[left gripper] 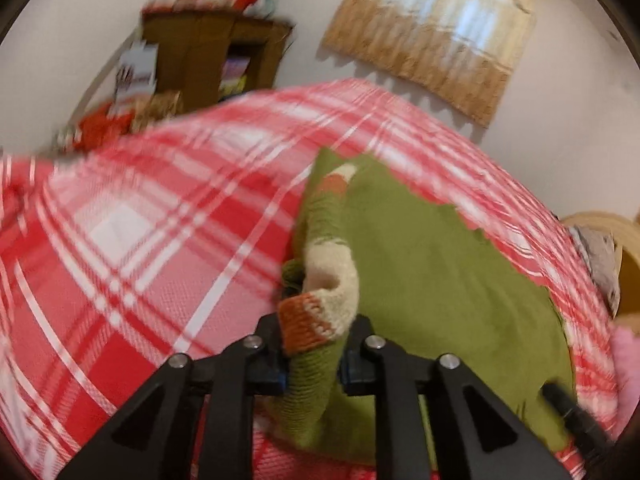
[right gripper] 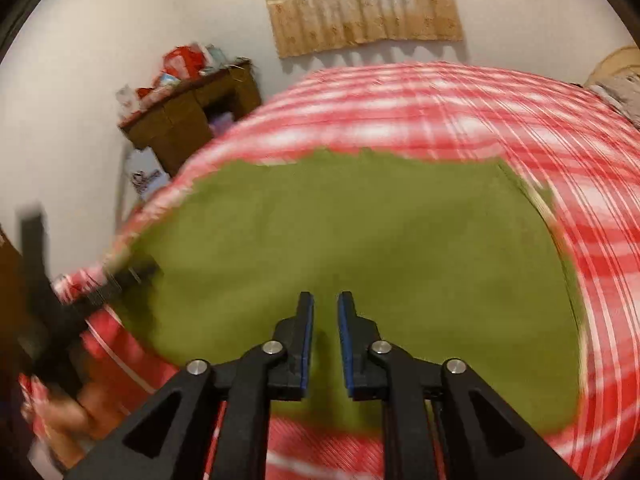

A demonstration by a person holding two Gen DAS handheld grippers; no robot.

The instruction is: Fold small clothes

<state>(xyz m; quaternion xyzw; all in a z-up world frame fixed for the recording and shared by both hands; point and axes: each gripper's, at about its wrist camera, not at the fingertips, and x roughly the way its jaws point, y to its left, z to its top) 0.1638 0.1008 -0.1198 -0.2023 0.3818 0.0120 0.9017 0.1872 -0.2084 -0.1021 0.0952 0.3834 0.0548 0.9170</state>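
Observation:
A green sweater (left gripper: 440, 280) lies spread flat on the red plaid blanket (left gripper: 140, 240). One of its sleeves (left gripper: 324, 240), green with cream and orange bands, is lifted and folded over the body. My left gripper (left gripper: 316, 340) is shut on that sleeve near the orange cuff (left gripper: 300, 324). In the right wrist view the sweater (right gripper: 360, 240) fills the middle, and my right gripper (right gripper: 325, 300) hovers over its near part, its jaws slightly apart with nothing between them. The left gripper (right gripper: 52, 300) appears blurred at the left edge with a hand (right gripper: 68, 420) below it.
A brown wooden cabinet (right gripper: 188, 116) with red and white clutter on top stands by the wall past the bed's far left corner. A tan curtain (right gripper: 360, 4) hangs on the wall behind. A grey cloth (left gripper: 600, 264) and something pink (left gripper: 626, 360) lie at the bed's right edge.

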